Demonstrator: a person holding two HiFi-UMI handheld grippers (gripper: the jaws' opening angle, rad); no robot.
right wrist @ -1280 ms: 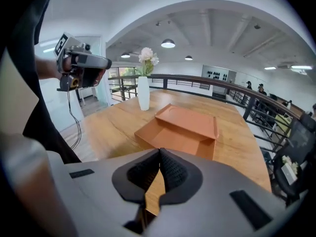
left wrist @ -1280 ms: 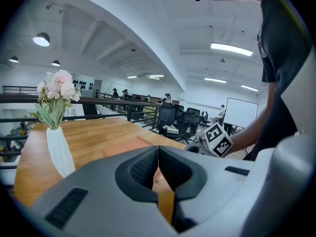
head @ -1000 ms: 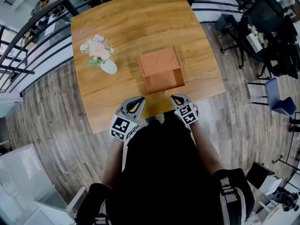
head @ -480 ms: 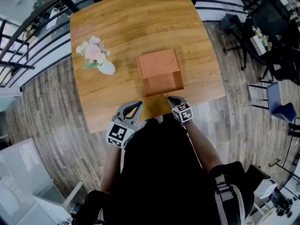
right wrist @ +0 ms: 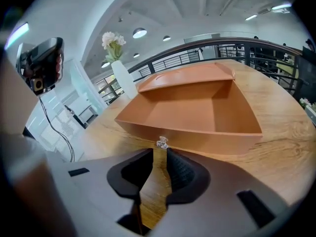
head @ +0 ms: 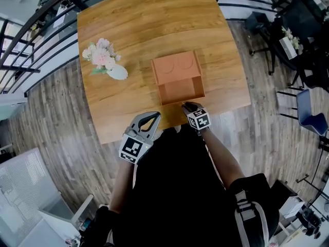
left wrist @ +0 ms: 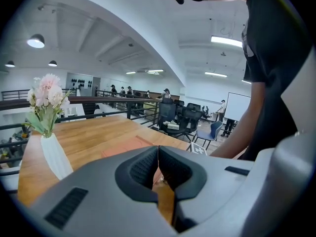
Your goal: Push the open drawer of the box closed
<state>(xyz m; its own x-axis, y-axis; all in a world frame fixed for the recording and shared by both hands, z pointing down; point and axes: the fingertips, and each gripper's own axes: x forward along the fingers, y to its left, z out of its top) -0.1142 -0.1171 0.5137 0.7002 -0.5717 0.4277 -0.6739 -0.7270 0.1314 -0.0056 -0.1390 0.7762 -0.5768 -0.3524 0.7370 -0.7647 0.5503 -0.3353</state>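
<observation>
An orange-brown box (head: 175,67) sits on the wooden table (head: 133,30), and its drawer (head: 181,90) is pulled out toward me. In the right gripper view the drawer (right wrist: 197,115) is empty, with a small clear knob (right wrist: 162,142) on its front panel. My right gripper (head: 185,106) is at the drawer front; its jaws (right wrist: 159,151) stand a narrow gap apart just short of the knob, holding nothing. My left gripper (head: 153,115) hovers over the table's near edge, left of the drawer, its jaws (left wrist: 158,149) shut and empty.
A white vase of pink flowers (head: 105,60) stands on the table left of the box; the left gripper view shows the vase (left wrist: 52,152) too. Black railings (head: 31,40) run beyond the table's left and far sides. Office chairs (head: 303,40) are at the right.
My right gripper has moved forward from the table's near edge up to the drawer front. The left gripper has barely moved. The drawer stands open as before.
</observation>
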